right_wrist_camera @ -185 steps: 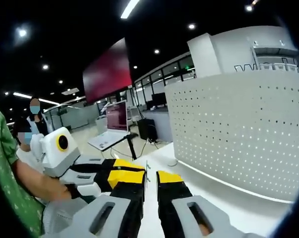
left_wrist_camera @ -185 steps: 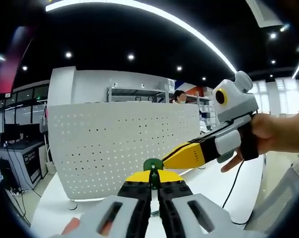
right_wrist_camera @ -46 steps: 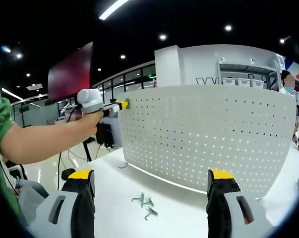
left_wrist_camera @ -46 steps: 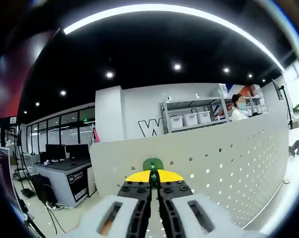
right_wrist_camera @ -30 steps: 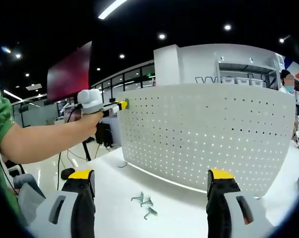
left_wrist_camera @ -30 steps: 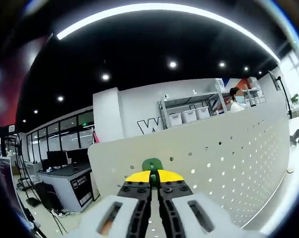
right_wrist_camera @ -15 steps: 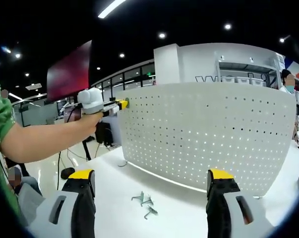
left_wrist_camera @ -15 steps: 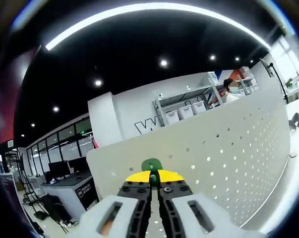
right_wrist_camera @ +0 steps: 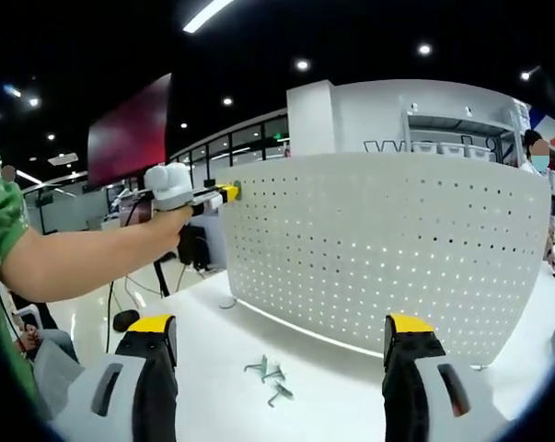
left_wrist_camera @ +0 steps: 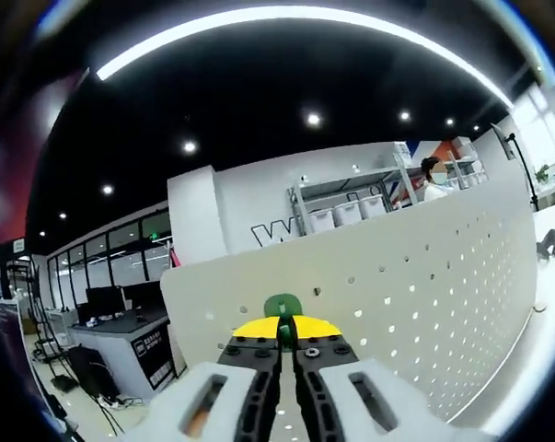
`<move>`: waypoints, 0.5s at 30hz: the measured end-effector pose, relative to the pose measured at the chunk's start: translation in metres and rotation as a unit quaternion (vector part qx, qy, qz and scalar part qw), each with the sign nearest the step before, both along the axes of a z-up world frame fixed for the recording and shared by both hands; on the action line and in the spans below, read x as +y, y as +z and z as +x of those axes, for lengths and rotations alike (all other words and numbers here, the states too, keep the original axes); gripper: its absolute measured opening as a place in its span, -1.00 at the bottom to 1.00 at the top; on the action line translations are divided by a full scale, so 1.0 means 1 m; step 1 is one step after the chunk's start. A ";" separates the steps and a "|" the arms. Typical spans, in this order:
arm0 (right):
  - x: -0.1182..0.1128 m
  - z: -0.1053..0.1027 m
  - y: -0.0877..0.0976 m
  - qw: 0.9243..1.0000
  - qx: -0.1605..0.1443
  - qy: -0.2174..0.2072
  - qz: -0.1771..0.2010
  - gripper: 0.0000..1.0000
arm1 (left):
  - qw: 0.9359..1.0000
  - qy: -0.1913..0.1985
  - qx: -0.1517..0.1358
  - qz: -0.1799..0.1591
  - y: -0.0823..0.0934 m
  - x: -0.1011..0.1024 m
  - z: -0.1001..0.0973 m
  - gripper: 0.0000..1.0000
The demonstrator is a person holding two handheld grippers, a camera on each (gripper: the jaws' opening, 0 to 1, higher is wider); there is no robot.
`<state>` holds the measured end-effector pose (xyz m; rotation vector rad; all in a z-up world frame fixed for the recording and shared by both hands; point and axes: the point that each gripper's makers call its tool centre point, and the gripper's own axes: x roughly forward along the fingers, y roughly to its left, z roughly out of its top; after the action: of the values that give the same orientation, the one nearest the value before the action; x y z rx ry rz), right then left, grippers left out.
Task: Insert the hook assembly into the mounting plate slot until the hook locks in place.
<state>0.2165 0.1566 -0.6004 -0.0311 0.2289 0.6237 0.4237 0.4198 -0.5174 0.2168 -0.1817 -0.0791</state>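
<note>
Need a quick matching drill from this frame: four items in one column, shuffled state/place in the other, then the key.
1. left gripper
2. right gripper
3. loose metal hooks
4. pegboard

A. standing upright on the white table
B. shut on a green hook at the board's top corner
C. jaws wide apart, holding nothing
D. lying on the table before the board

Pairs: 1-B, 2-C, 3-D, 4-A

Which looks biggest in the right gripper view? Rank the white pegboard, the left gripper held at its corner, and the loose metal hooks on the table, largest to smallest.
1. White pegboard, by far the largest.
2. Left gripper, reaching its top left corner.
3. Loose metal hooks on the table, smallest.

The hooks lie nearer the camera yet look smaller, so the order seems safe.
</note>
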 end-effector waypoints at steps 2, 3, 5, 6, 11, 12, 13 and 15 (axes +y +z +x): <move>0.000 0.000 0.000 1.000 0.000 0.000 0.000 0.91 | 1.000 -0.003 0.001 -0.018 0.000 0.000 0.000 -0.95; 0.000 0.000 0.000 1.000 0.000 0.000 0.000 0.91 | 1.000 -0.004 0.003 -0.024 0.000 0.000 0.000 -0.94; -0.001 -0.001 -0.001 1.000 0.001 0.000 0.000 0.90 | 1.000 -0.003 0.004 -0.021 0.000 0.000 0.000 -0.94; -0.001 -0.001 -0.001 1.000 0.001 0.000 0.001 0.90 | 1.000 -0.003 0.004 -0.021 0.000 0.000 0.000 -0.94; -0.001 -0.001 -0.001 1.000 0.000 0.000 0.002 0.90 | 1.000 0.001 0.005 -0.012 0.000 -0.001 -0.002 -0.93; -0.002 -0.001 -0.002 1.000 0.001 0.000 0.002 0.90 | 1.000 0.001 0.005 -0.011 0.000 -0.001 -0.002 -0.93; -0.002 -0.001 -0.002 1.000 0.001 0.000 0.003 0.90 | 1.000 0.001 0.005 -0.014 0.000 -0.001 -0.002 -0.93; -0.002 -0.001 -0.001 1.000 0.000 0.000 0.004 0.90 | 1.000 0.001 0.006 -0.016 0.000 -0.001 -0.003 -0.93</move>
<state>0.2151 0.1550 -0.6018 -0.0241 0.2271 0.6241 0.4209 0.4185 -0.5178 0.1837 -0.1706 -0.0749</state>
